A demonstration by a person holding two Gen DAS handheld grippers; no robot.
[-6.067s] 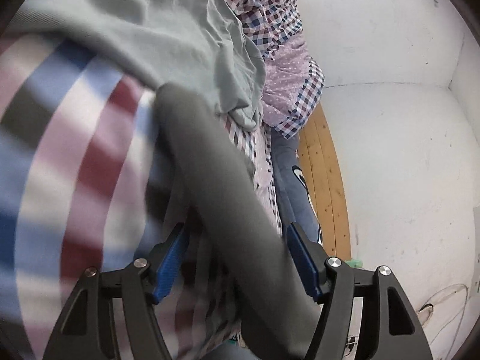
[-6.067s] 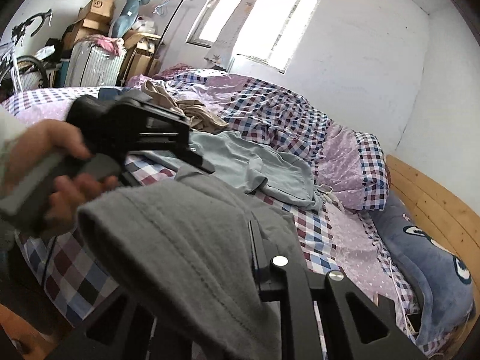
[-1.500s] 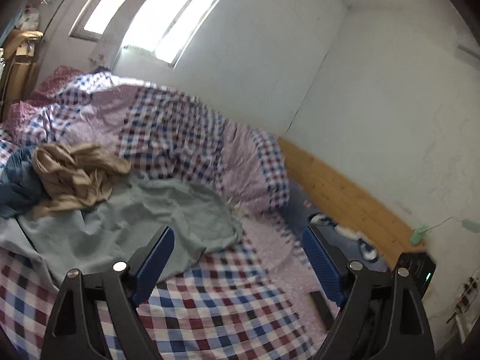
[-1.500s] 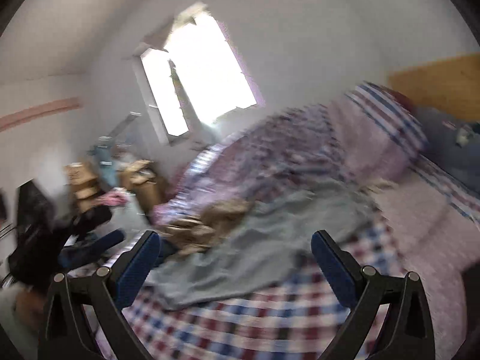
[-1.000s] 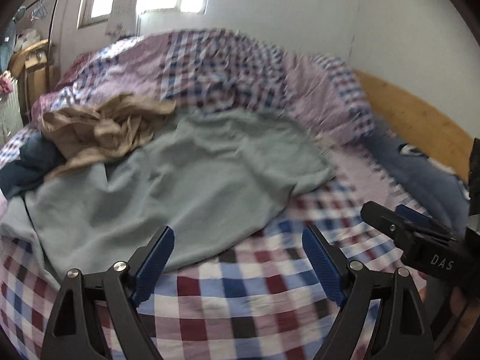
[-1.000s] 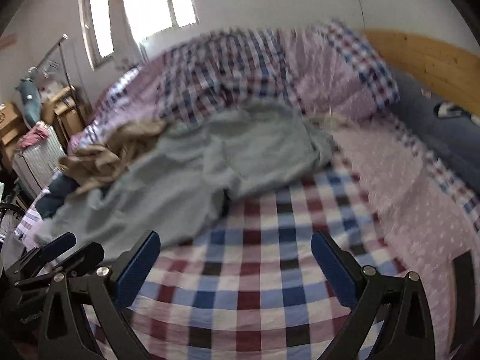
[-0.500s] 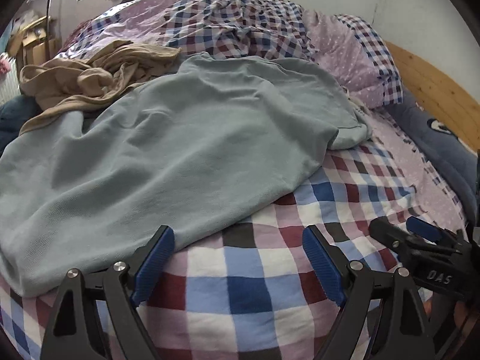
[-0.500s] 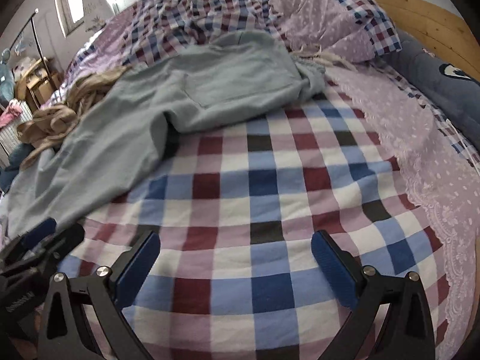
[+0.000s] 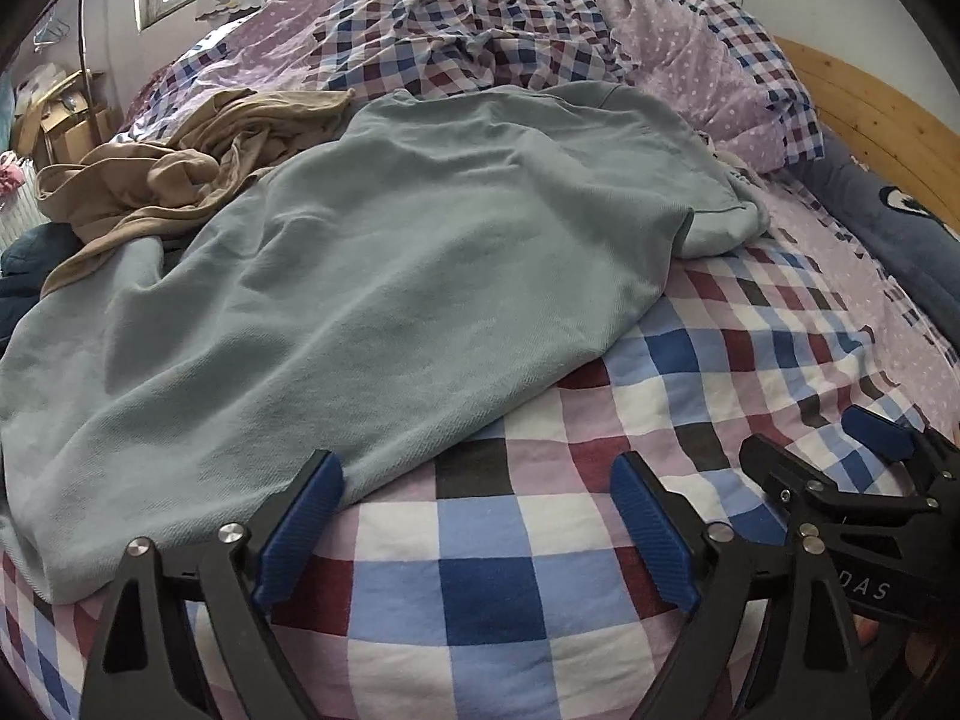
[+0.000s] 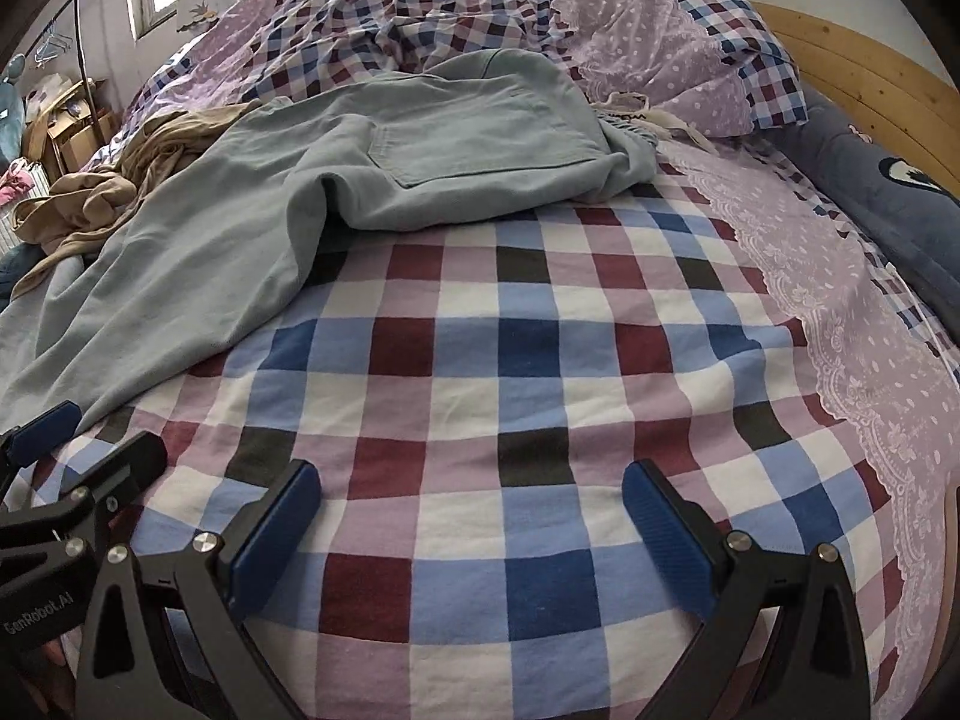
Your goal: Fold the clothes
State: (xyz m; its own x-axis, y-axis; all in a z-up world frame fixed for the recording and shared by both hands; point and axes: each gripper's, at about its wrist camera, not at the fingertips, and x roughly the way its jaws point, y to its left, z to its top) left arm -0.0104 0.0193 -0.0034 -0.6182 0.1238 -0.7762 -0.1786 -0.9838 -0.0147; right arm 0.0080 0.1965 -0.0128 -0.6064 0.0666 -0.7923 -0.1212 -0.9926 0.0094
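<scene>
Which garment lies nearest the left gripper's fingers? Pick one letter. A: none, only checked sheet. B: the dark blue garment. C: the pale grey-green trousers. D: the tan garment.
C: the pale grey-green trousers spread right up to the open left gripper, their hem beside its left finger, while the tan garment lies crumpled far behind.

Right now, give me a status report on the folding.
Left tool and right tool both open, empty. Grey-green trousers lie unfolded on the checked bedsheet. Tan garment overlaps their far edge.
</scene>
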